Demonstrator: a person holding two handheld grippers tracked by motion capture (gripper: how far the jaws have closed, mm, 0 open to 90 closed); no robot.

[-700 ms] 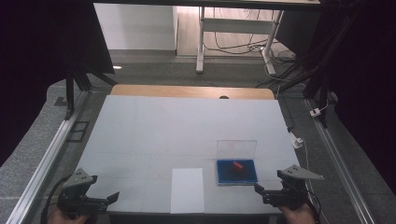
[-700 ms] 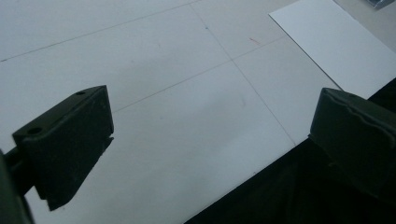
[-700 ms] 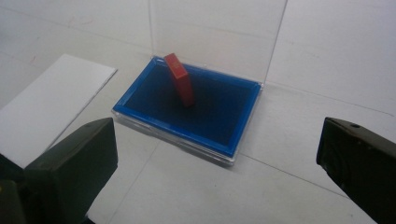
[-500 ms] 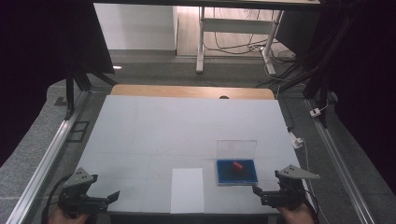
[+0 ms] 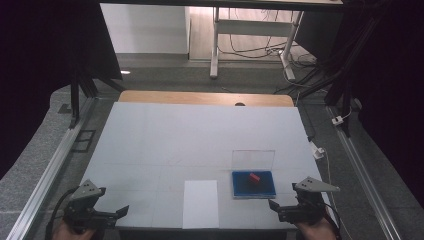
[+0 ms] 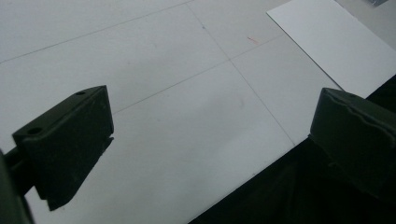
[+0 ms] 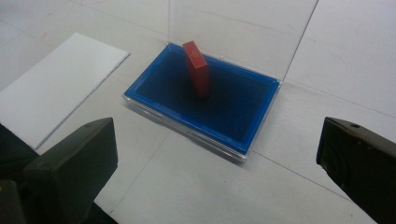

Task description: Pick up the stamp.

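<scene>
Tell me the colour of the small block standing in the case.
Red block, clearest in the right gripper view.

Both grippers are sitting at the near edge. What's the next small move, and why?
Probably ease the right gripper forward toward the red block: its jaws stand open, and the block stands in the blue tray just ahead, clear lid up.

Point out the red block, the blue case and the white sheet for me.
red block [image 7: 196,68]: right gripper view, on its broad red face.
blue case [image 7: 170,109]: right gripper view, on its near blue rim.
white sheet [image 5: 200,202]: high view, at the sheet's middle.
</scene>
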